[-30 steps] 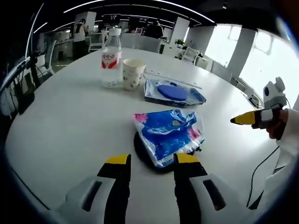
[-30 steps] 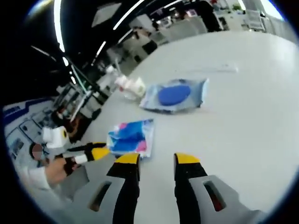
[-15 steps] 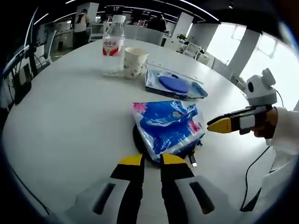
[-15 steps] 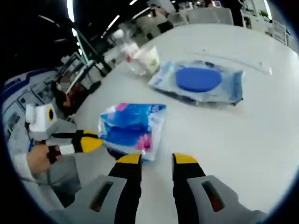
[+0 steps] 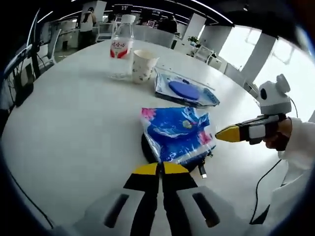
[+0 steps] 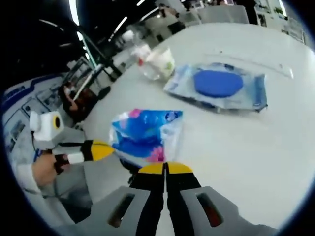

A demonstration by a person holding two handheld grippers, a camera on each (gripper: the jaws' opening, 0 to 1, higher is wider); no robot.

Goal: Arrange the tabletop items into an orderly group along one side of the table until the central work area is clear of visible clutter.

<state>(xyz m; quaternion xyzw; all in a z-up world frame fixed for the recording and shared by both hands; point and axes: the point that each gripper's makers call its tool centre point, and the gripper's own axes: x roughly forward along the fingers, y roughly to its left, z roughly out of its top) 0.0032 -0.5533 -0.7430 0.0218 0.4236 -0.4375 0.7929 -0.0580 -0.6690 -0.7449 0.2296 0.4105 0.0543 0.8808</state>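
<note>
Where both pairs of jaws stood apart a second ago, left gripper (image 5: 161,168) and right gripper (image 6: 166,168) now press closed, empty, beside the blue packet (image 5: 176,132).

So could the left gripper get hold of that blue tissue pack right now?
Probably, but not as it stands. The left gripper sits just short of the blue tissue pack with nothing between them, but its jaws are shut and would need to open first. The right gripper hovers beside the pack.
</note>
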